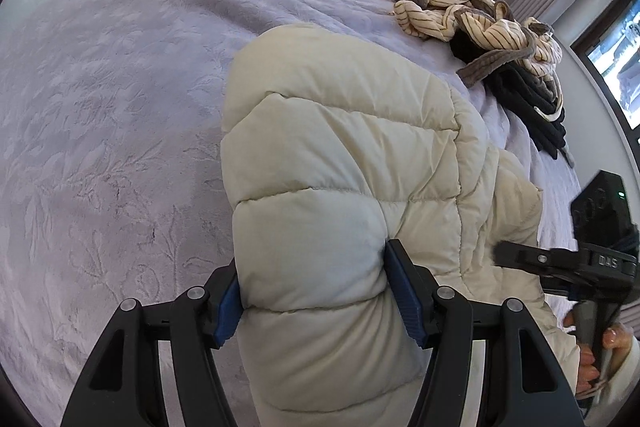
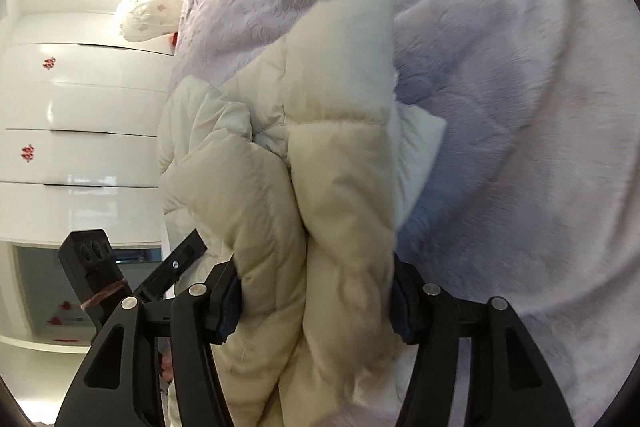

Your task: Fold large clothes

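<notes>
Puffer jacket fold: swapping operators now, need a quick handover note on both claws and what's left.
Left claw: shut on a thick quilted section of the cream puffer jacket.
Right claw: shut on a bunched, doubled-over part of the same jacket, near the left claw.
Jacket is held up over the lavender embossed bedspread, not yet laid flat.
Done: both grips secure. A neat fold is not visible yet.
Left: lay it down, finish folding. A striped cream-and-brown garment and a dark garment lie unfolded in a pile further up the bed.

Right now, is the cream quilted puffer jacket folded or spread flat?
Folded, not flat: the cream quilted puffer jacket is doubled into thick layers, pinched by the right tongs and left tongs.
</notes>
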Available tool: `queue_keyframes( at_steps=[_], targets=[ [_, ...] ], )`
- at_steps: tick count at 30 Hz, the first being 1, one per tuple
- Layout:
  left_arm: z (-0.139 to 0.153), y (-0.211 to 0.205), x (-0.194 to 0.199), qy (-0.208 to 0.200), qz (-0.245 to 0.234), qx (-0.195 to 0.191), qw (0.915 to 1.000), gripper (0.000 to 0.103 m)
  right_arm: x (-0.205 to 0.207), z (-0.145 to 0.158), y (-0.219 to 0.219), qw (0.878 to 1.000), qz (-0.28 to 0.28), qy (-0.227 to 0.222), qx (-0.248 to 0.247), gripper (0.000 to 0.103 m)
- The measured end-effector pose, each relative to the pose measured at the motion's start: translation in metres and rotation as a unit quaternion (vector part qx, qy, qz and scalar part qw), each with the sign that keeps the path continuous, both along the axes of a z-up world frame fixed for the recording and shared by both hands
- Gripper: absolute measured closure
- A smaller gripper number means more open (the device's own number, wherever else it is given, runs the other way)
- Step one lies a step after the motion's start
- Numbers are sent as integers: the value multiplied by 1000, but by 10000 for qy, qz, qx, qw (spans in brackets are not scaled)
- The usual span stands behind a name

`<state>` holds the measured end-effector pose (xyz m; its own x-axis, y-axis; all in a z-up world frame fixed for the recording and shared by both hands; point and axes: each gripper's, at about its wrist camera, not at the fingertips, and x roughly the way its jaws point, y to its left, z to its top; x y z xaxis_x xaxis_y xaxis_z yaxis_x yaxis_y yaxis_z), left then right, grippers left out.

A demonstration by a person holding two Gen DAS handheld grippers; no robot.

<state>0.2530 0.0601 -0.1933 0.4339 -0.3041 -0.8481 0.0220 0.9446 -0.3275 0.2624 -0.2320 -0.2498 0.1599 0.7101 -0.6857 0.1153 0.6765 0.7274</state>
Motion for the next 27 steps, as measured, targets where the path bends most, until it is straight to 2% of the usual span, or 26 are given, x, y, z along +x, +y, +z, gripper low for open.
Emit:
queue_keyframes(
  at_steps=[7,8,10,13,16,18,21,23,27],
  targets=[
    [0,-1,1,13,62,32,10000,38,-20,47,-15,9982,-193,-288,-494,41],
    [0,-1,1,19,69,33,10000,38,-24,54,-15,9973,-230,-373,-589,43],
    [0,-1,2,34,86,43,9999,38,-34,68,-17,9959,-259,-531,-678,55],
    [0,-1,2,35,82,71,9999,38,-45,97,0,9938,-108,-874,-673,63],
    [0,-2,2,47,90,98,9999,38,-51,116,33,9912,311,-1141,-586,64],
    [2,-1,3,101,107,113,9998,38,-57,117,54,9885,674,-1161,-693,64],
    [17,11,-4,110,267,-17,9996,38,-73,104,66,9801,1068,-1138,-1230,67],
    [28,19,-17,7,305,-154,9994,38,-79,89,64,9782,1100,-992,-1457,68],
    [38,25,-56,-134,186,-412,9989,38,-87,65,48,9829,884,-721,-1443,69]
  ],
)
